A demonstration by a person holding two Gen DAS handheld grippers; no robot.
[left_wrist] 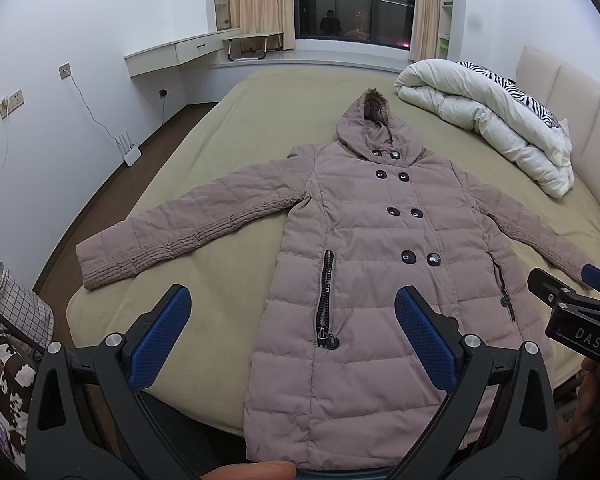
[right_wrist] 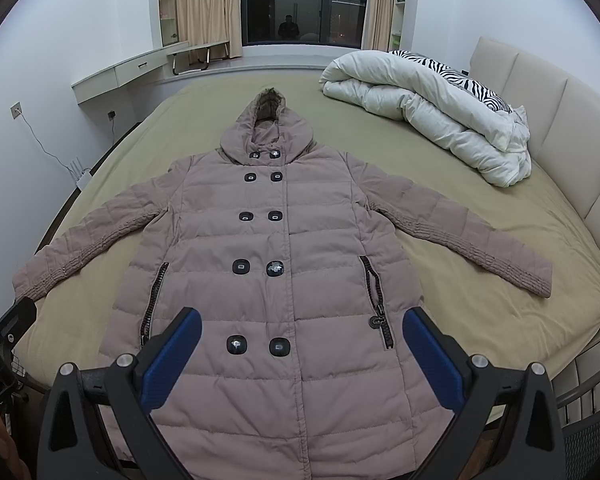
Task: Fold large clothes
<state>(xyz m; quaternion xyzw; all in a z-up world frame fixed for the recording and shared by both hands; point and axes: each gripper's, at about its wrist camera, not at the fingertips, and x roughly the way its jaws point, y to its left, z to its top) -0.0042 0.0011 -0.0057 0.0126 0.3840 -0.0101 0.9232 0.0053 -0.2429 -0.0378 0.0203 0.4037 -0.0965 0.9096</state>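
A long dusty-pink quilted coat [left_wrist: 380, 264] [right_wrist: 284, 248] lies flat and face up on the bed, buttoned, hood toward the window, both sleeves spread outward. Its hem hangs at the bed's near edge. My left gripper [left_wrist: 293, 312] hovers open above the lower left part of the coat, nothing between its blue pads. My right gripper [right_wrist: 302, 334] hovers open above the coat's lower middle, also holding nothing. The right gripper's tip [left_wrist: 572, 284] shows at the right edge of the left wrist view, near the coat's right cuff.
The bed [right_wrist: 480, 312] has an olive sheet. A rolled white duvet [right_wrist: 428, 112] with a zebra-print pillow lies at the far right by the padded headboard [right_wrist: 560, 120]. A checked bag [left_wrist: 16, 312] sits at the left bedside. Router and cables stand by the left wall [left_wrist: 128, 152].
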